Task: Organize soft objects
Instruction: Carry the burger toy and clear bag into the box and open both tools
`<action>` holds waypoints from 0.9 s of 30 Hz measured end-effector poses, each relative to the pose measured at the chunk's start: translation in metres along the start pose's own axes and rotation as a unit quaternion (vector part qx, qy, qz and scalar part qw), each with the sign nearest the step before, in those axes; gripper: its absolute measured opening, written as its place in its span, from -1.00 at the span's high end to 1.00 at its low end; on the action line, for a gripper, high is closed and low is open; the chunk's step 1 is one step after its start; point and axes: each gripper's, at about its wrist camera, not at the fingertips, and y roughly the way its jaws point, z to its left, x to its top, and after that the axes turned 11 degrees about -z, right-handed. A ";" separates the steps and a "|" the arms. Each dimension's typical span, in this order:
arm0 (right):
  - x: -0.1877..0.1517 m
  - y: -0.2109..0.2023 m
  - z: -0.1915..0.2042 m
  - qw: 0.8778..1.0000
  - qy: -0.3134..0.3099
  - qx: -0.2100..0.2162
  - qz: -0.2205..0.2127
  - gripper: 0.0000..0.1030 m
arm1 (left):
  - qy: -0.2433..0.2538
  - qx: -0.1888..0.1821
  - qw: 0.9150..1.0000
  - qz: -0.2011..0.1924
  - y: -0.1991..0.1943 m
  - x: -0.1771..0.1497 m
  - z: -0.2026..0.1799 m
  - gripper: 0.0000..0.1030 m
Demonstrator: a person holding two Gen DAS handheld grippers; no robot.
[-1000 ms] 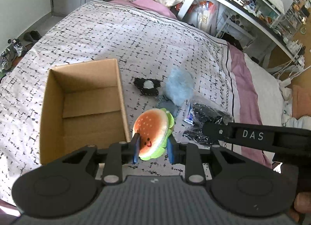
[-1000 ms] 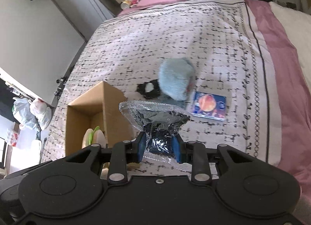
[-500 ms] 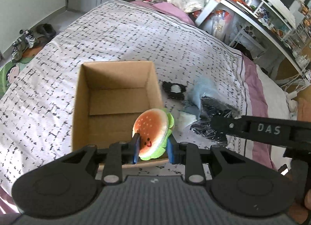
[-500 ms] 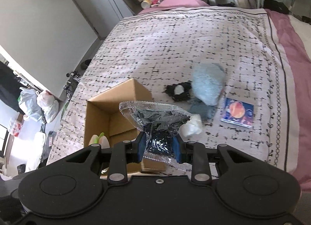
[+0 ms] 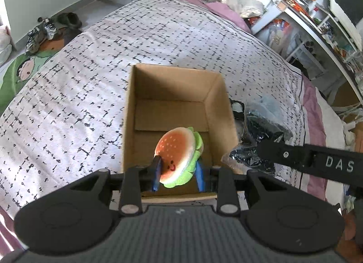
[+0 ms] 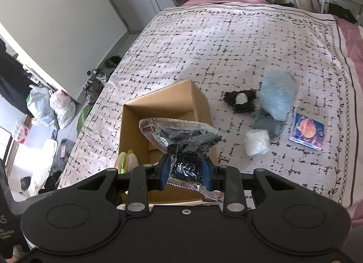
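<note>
An open cardboard box (image 5: 177,81) stands on the patterned bedspread; it also shows in the right wrist view (image 6: 136,124). My left gripper (image 5: 178,175) is shut on a plush hamburger (image 5: 178,151) and holds it over the box's near end. My right gripper (image 6: 185,172) is shut on a clear plastic bag of dark stuff (image 6: 181,142), held above the box's right edge; the bag shows in the left wrist view (image 5: 256,133). A fluffy blue toy (image 6: 278,95), a black-and-white plush (image 6: 241,100) and a white wad (image 6: 257,142) lie on the bed to the right.
A card with an orange planet picture (image 6: 307,131) lies at the right. The pink sheet edge (image 6: 349,42) runs along the bed's right side. Shelves and a desk (image 5: 317,13) stand beyond. Shoes (image 5: 56,24) and bags (image 6: 50,108) lie on the floor to the left.
Both grippers have moved left with their loads. The hamburger has gone from beside the box's right wall to over the box, and the bag has come over the box's right edge.
</note>
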 end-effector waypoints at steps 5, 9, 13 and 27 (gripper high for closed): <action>-0.004 0.011 0.010 1.000 -0.008 0.002 0.012 0.41 | -0.010 0.012 1.000 0.011 0.003 0.001 0.011 0.34; -0.008 0.021 0.016 1.000 -0.010 0.004 0.024 0.41 | -0.024 0.012 1.000 0.012 -0.004 0.001 0.020 0.21; -0.011 0.027 0.019 0.999 -0.010 0.003 0.031 0.41 | -0.025 0.026 0.999 0.007 -0.009 0.001 0.029 0.14; -0.012 0.022 0.017 0.999 -0.022 -0.019 0.024 -0.26 | -0.037 0.053 0.998 0.014 -0.018 -0.001 0.043 -0.45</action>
